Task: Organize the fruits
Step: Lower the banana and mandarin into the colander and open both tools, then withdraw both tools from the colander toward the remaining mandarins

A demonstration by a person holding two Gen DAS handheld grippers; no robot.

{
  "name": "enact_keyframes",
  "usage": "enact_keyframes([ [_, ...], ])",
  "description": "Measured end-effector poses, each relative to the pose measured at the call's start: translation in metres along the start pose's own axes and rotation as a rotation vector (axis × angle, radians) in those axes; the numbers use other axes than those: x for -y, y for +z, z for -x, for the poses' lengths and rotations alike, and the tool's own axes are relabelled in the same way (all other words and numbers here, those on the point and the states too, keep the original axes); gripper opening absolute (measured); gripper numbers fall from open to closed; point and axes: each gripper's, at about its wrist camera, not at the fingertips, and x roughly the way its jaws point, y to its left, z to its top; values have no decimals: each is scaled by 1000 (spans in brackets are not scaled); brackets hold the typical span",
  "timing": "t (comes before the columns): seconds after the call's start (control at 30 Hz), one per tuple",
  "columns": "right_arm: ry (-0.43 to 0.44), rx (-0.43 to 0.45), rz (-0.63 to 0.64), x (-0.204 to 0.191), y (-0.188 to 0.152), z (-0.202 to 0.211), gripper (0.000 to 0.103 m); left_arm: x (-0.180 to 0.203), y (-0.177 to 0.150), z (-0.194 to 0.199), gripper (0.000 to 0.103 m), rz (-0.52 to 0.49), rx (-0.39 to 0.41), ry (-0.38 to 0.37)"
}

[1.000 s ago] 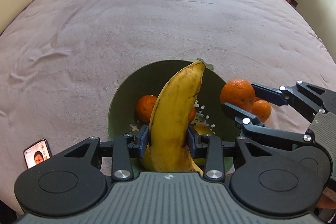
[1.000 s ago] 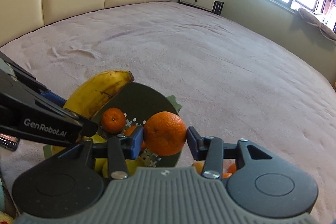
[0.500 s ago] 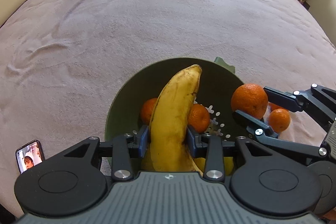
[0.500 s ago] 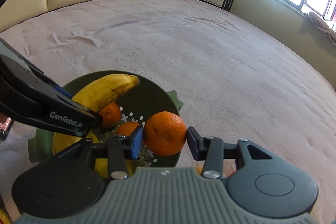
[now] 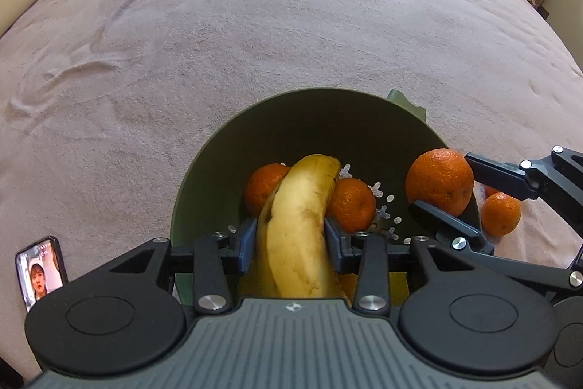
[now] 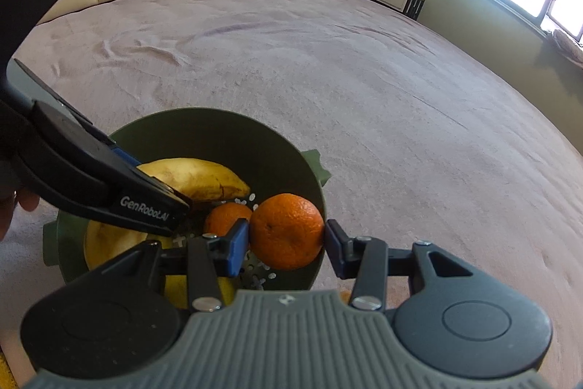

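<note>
Your left gripper (image 5: 289, 237) is clamped mid-length on the banana (image 5: 297, 225), low inside the bowl (image 5: 291, 112). Right gripper (image 6: 286, 241) pinches an orange (image 6: 286, 230) at the bowl's rim. Banana likely soft, bruisable: release gently.

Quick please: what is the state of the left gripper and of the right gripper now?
Left gripper: closed on the long yellow banana, over the dark green bowl.
Right gripper: closed on the large round orange.
</note>
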Motion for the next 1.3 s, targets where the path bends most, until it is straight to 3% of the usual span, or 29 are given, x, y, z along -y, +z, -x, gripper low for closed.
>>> enact_keyframes([
  [0.5, 8, -26, 88, -5, 6, -2, 43, -5, 11, 26, 62, 53, 34, -3],
  [0.73, 25, -68, 131, -10, 10, -11, 43, -22, 17, 39, 62, 139, 85, 14],
  [0.93, 35, -90, 153, -17, 14, -23, 43, -32, 20, 38, 62, 196, 81, 13],
  [1.3, 16, -182, 170, -26, 12, -38, 43, -29, 17, 38, 62, 177, 63, -2],
])
